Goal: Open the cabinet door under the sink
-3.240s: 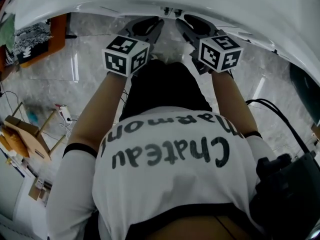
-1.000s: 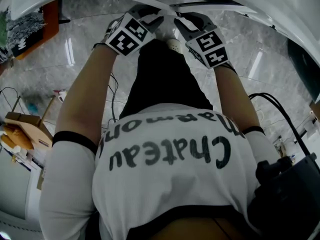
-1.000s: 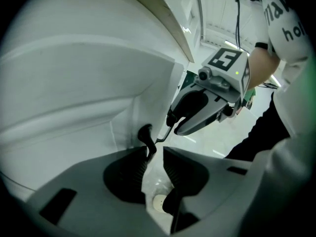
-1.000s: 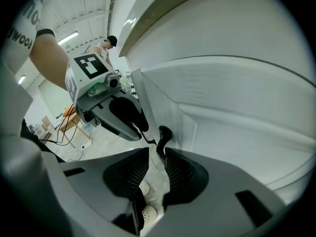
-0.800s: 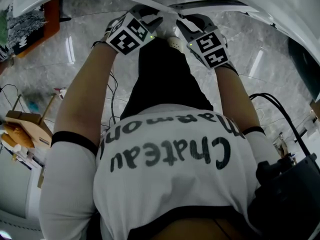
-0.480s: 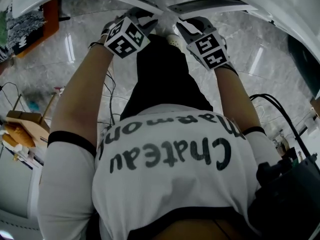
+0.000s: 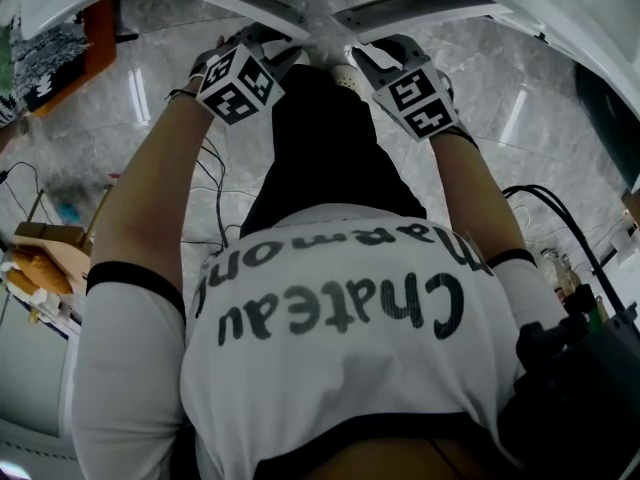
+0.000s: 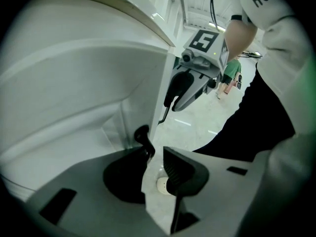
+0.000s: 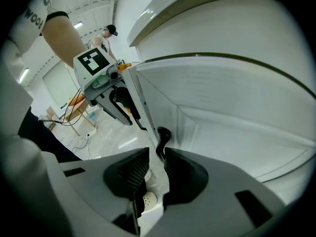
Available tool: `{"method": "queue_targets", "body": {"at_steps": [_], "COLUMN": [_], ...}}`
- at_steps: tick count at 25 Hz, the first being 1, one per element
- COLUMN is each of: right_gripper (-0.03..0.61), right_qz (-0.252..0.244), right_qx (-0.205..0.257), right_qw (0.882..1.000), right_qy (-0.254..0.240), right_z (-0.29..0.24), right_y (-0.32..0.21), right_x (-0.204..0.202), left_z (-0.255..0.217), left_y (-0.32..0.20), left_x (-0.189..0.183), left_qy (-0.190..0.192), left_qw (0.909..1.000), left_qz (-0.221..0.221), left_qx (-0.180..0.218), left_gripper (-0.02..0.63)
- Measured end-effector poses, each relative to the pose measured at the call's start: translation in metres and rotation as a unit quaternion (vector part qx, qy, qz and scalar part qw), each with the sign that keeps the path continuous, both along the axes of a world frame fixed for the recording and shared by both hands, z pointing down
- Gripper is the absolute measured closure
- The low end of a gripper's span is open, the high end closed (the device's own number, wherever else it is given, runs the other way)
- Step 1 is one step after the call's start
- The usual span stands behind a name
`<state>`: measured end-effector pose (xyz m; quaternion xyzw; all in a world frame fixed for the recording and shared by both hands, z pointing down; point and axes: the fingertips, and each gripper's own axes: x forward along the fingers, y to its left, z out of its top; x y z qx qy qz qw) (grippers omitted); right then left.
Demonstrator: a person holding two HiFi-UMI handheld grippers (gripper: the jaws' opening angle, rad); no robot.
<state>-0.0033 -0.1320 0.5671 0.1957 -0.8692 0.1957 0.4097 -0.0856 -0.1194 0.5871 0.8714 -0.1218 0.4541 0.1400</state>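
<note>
I am clenching the left tongs (image 8: 156,156) on the left handle (image 8: 142,135), a slim black bar fixed near the free edge of the left cabinet door (image 8: 89,83). I am likewise clenching the right tongs (image 9: 157,154) on the right handle (image 9: 162,136), which is fixed near the free edge of the right cabinet door (image 9: 232,98).

Both doors are sitting below the white bench edge (image 7: 560,13), directly ahead of me. In the head view they are standing ajar, with their free edges angling out toward me above the marble floor (image 7: 150,108).

Handling notes:
- I am judging each door to be a stiff, fairly light panel turning on side hinges, so it should be needing only a modest, steady pull.
- The handles are looking smooth and narrow. I am expecting them to slide along the pads if the pull runs off-line.
- I am treating the middle of each bar as the correct hold, with the pads set square across it.
- I am planning each pull to follow its door's arc outward rather than a straight line.
</note>
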Motion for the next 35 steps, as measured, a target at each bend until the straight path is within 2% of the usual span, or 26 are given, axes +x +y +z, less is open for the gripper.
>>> {"method": "queue_targets", "body": {"at_steps": [35], "right_gripper": [0.492], "right_qz": [-0.040], "right_qx": [-0.020], "right_qw": [0.995], "right_qy": [0.093], "right_z": [0.008], "right_y": [0.066], "right_x": [0.063], "left_z": [0.006], "left_y": [0.055], "left_x": [-0.039], "left_qy": [-0.077], "left_qw": [0.9951], "left_qz": [0.061], "left_qx": [-0.007], "left_gripper": [0.509]}}
